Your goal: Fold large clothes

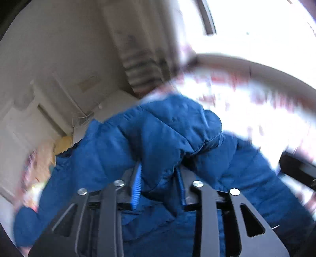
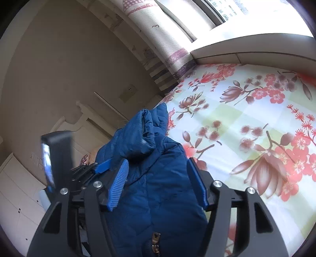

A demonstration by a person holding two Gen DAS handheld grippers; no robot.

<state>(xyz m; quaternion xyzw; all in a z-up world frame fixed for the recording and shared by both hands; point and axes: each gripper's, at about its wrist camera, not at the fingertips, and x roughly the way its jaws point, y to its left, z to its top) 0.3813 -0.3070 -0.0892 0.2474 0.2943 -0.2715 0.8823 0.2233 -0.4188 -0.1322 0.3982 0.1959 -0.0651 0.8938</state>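
A puffy blue quilted jacket (image 1: pixel 162 128) is bunched up over a floral bedsheet (image 2: pixel 246 118). In the left wrist view, my left gripper (image 1: pixel 158 168) is shut on a fold of the jacket, with fabric pinched between its blue pads (image 1: pixel 136 185). In the right wrist view, my right gripper (image 2: pixel 158 161) holds a thick wad of the jacket (image 2: pixel 158 187), which fills the gap from pad to pad. The left gripper's blue finger (image 2: pixel 101 168) shows just to the left, at a raised flap of the jacket. The left wrist view is motion-blurred.
The bed stretches away to the right under a bright window (image 2: pixel 227 11). A patterned curtain (image 2: pixel 158 49) hangs at the bed's far corner. A beige wall (image 2: pixel 59 69) and a white headboard (image 2: pixel 83 118) are on the left, with white drawers (image 2: pixel 15 197) below.
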